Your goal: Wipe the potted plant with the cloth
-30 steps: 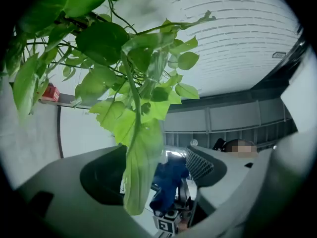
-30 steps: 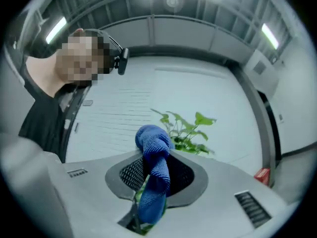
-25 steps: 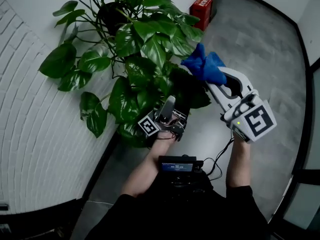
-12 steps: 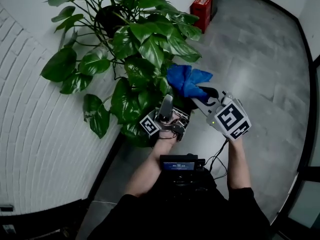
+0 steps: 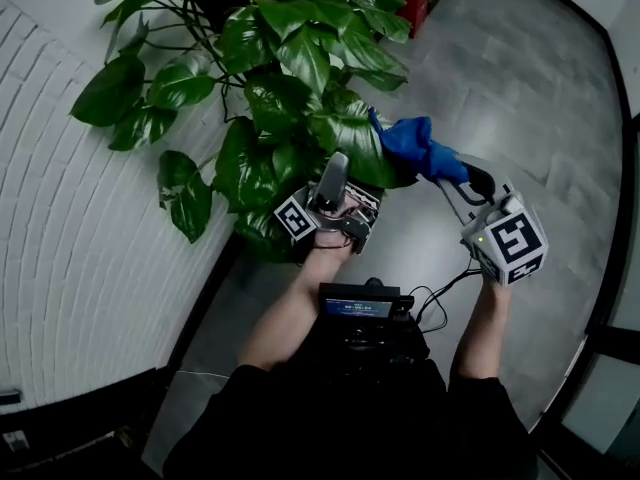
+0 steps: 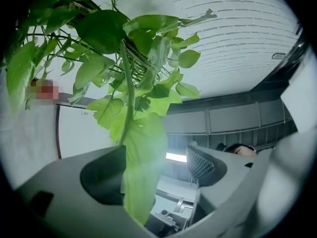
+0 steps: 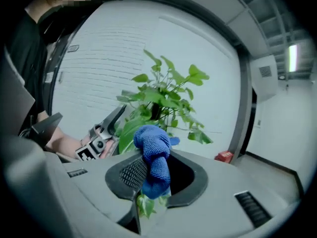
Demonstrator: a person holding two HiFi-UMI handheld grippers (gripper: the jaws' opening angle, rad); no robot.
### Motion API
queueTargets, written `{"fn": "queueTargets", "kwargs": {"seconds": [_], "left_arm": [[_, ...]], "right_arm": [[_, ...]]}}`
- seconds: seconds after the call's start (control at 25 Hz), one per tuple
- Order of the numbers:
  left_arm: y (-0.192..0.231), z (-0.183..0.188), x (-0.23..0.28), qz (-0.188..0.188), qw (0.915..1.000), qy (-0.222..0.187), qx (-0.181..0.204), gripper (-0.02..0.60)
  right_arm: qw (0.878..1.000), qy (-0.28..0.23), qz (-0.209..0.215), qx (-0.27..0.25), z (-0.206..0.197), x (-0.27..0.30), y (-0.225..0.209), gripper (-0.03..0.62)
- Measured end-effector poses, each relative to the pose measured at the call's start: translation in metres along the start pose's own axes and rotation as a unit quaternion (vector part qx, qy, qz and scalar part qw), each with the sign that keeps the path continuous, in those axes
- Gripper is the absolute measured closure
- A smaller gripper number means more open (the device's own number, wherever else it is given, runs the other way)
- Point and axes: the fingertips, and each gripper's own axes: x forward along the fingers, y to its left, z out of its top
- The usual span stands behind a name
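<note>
Cloth (image 5: 412,143), blue and bunched, sits clenched in our right gripper's (image 7: 154,175) fingers at the plant's (image 5: 290,58) four o'clock edge. Our left gripper's (image 6: 156,180) fingers stand apart, with a hanging leaf (image 6: 141,157) between them.

The right gripper (image 5: 455,173) is holding a blue cloth (image 5: 412,143) against a big leaf (image 5: 352,140) of the potted plant (image 5: 290,58). The left gripper (image 5: 333,181) is pointing up under the near leaves, right of the white wall (image 5: 80,238).
</note>
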Motion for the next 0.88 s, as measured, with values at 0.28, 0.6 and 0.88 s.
{"fn": "queueTargets", "kwargs": {"seconds": [0.28, 0.6, 0.88], "left_arm": [[0.0, -0.007, -0.008, 0.008, 0.9999, 0.008, -0.003, 0.196], [-0.019, -0.003, -0.002, -0.02, 0.9997, -0.007, -0.014, 0.195], [-0.016, -0.002, -0.004, -0.016, 0.9994, -0.014, -0.026, 0.195]], "right_arm": [[0.985, -0.149, -0.079, -0.026, 0.102, -0.043, -0.015, 0.496], [0.994, -0.053, 0.07, -0.066, 0.057, 0.055, 0.064, 0.496], [0.997, -0.028, 0.067, 0.006, 0.002, 0.037, 0.054, 0.496]]}}
